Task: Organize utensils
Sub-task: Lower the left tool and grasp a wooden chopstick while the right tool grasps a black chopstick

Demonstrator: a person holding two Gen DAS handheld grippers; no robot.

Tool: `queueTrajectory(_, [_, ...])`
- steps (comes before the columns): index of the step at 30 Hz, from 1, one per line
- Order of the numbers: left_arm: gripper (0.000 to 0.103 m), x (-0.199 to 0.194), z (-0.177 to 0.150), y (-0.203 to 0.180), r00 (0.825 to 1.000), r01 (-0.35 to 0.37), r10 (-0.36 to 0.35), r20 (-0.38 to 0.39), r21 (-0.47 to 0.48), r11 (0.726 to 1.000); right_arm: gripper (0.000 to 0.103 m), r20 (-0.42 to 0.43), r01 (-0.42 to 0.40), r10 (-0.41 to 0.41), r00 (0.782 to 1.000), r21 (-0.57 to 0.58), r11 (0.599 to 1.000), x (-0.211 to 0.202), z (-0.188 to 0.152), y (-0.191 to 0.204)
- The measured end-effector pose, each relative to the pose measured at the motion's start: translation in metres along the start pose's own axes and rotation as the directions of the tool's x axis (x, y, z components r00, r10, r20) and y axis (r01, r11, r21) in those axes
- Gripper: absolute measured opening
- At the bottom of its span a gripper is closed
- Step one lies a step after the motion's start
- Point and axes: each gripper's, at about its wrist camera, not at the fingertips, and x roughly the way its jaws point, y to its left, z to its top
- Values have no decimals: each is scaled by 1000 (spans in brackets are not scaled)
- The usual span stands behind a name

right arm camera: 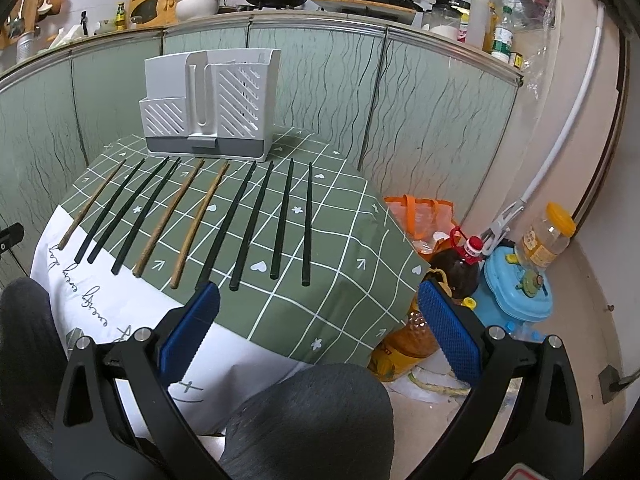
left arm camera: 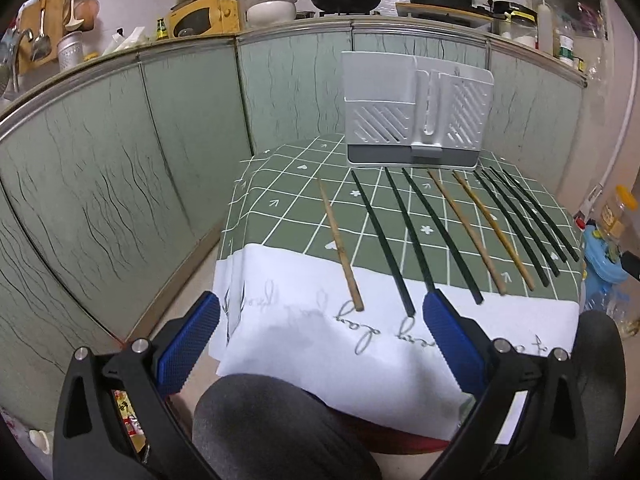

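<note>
Several chopsticks lie side by side on a small table with a green checked cloth [left arm camera: 288,184]. Some are dark green [left arm camera: 384,244] [right arm camera: 307,220], some are wooden brown [left arm camera: 340,240] [right arm camera: 200,220]. A white slotted utensil holder [left arm camera: 416,112] [right arm camera: 212,108] stands upright at the table's far edge, behind the chopstick tips. My left gripper [left arm camera: 320,320] is open and empty, hovering before the near ends of the leftmost chopsticks. My right gripper [right arm camera: 320,308] is open and empty, above the table's near right corner.
Green cabinet doors [left arm camera: 120,180] run behind the table under a cluttered counter. On the floor at right stand oil bottles [right arm camera: 460,264], an orange bag [right arm camera: 420,212], a blue toy [right arm camera: 516,292] and a yellow-lidded jar [right arm camera: 548,236]. The person's grey-clad knees [right arm camera: 312,420] are below the grippers.
</note>
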Motion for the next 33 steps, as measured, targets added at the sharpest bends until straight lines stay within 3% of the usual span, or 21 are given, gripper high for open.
queueTrajectory(4, [99, 17, 4, 2, 1000, -4, 4, -2, 16, 1000, 95, -13, -29, 29, 1000, 3, 1000, 14, 1, -6])
queueTrajectory(11, [99, 43, 7, 3, 998, 58, -58, 0, 34, 998, 95, -27, -99, 99, 995, 3, 995, 34, 5, -11])
queueTrajectory(13, [93, 50, 7, 2, 998, 58, -58, -9, 46, 997, 95, -34, -94, 95, 995, 8, 996, 39, 6, -13])
queueTrajectory(15, [80, 55, 6, 2, 997, 68, -67, -23, 45, 997, 95, -35, -95, 95, 995, 11, 995, 43, 6, -14])
queueTrajectory(27, [46, 88, -1, -10, 991, 114, -107, -86, 79, 990, 95, -51, -122, 121, 991, -4, 993, 75, 12, -23])
queueTrajectory(33, [31, 96, -2, -18, 992, 75, -62, -114, 113, 991, 95, -57, -154, 152, 987, -23, 988, 93, 14, -24])
